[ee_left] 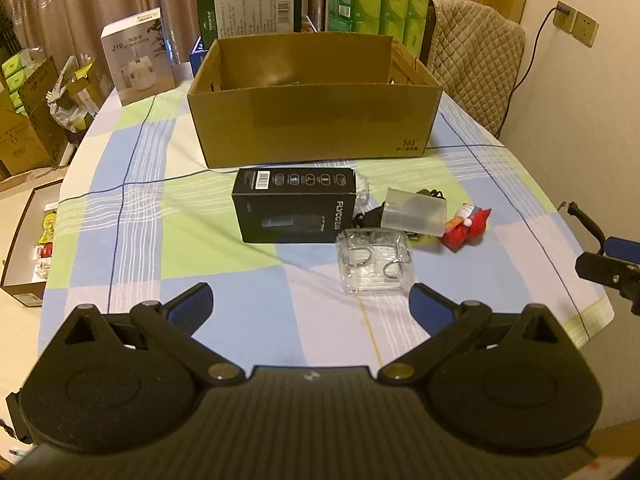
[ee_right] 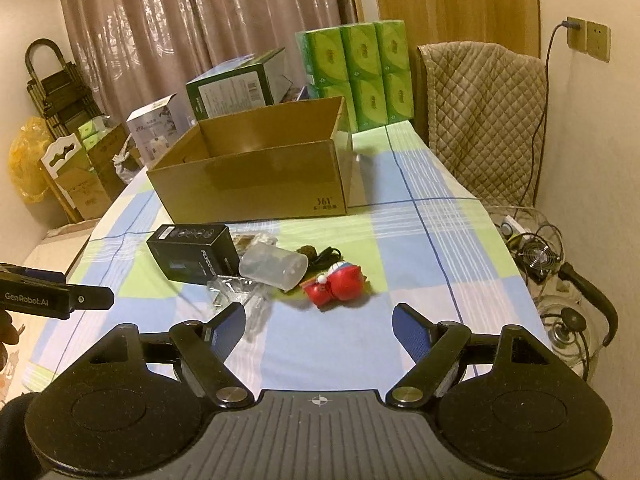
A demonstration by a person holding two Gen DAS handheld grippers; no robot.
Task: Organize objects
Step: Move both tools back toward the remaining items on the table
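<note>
An open brown cardboard box stands on the checked tablecloth. In front of it lie a black product box, a frosted plastic cup on its side, a clear plastic package with metal hooks, a red and blue toy figure and dark cords. My left gripper is open above the cloth, short of the clear package. My right gripper is open, just short of the toy figure. Nothing is between either pair of fingers.
Behind the cardboard box stand a green box, a white box and stacked green tissue packs. A quilt-covered chair is at the far right. Cartons sit on the floor to the left, a fan and cables to the right.
</note>
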